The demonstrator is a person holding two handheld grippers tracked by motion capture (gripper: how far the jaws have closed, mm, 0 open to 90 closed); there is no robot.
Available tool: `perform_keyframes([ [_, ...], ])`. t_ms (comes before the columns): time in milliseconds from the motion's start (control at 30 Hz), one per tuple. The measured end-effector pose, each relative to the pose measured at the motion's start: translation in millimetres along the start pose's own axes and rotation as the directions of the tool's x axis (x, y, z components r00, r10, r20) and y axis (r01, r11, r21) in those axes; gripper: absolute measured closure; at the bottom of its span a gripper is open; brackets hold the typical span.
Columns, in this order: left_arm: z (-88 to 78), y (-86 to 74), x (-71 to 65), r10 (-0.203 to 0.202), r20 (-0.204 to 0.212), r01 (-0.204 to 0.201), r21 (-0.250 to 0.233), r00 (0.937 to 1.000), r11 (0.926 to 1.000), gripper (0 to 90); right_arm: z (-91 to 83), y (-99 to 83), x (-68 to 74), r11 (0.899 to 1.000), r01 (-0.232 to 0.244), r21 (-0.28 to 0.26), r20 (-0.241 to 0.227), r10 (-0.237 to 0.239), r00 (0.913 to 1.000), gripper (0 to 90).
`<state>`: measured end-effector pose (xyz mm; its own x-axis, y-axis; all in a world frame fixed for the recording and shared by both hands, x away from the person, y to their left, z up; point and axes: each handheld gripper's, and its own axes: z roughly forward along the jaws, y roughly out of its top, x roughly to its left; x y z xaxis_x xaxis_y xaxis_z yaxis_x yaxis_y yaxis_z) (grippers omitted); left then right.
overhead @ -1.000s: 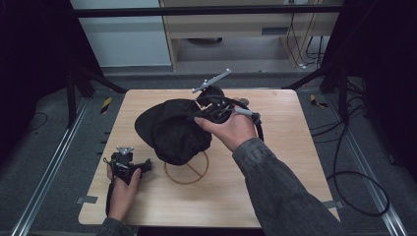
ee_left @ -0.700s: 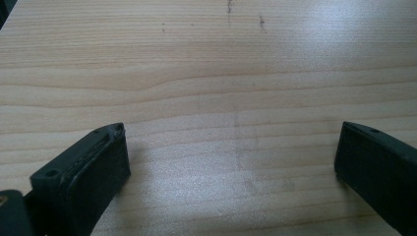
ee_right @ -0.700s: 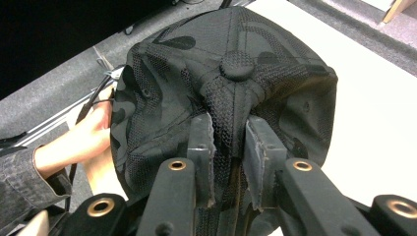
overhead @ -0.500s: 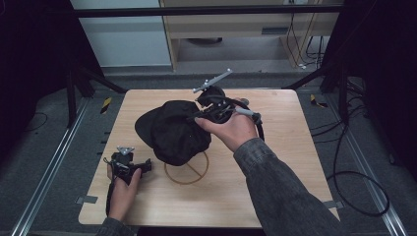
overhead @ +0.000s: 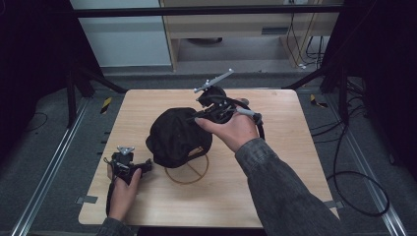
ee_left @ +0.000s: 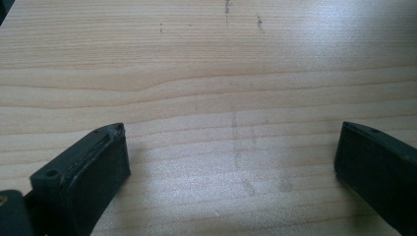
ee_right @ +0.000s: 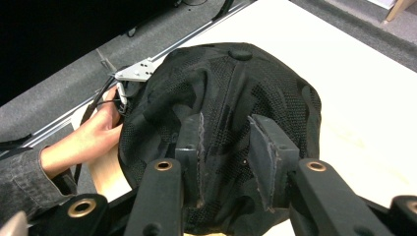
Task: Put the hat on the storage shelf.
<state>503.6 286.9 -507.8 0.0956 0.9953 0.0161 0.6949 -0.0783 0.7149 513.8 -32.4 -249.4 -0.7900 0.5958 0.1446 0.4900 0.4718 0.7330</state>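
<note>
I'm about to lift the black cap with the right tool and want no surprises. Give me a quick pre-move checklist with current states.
1. Right tool jaws around the black cap: ok, a ridge of mesh fabric sits between them in the right gripper view.
2. Firmly clamped on that fabric: cannot tell, a gap between the pads remains.
3. Left tool clear of the cap: ok, jaws wide open over bare table, nothing between them.
4. Wooden ring free of the cap: not ok, the cap's edge lies over part of it.
5. Left hand away from the lift path: ok, near the table's front-left corner.
</note>
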Motion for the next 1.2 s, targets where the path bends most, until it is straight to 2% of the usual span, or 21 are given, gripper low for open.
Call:
perform_keyframes([
  [333,0.0,0.0,0.0,0.0,0.0,0.0,0.0,1.0,1.0,0.0,-2.8,-0.7,0.2,1.0,-0.001,-0.008,-0.001,0.001,1.0,66.2],
  [933,0.0,0.0,0.0,0.0,0.0,0.0,0.0,1.0,1.0,0.0,-24.1,-5.6,-2.4,0.999,-0.011,-0.044,-0.001,0.011,0.9999,64.0],
  [1200,0.0,0.0,0.0,0.0,0.0,0.0,0.0,1.0,1.0,0.0,-34.5,-11.6,-5.6,0.998,-0.025,-0.054,0.016,0.026,0.9995,55.7],
])
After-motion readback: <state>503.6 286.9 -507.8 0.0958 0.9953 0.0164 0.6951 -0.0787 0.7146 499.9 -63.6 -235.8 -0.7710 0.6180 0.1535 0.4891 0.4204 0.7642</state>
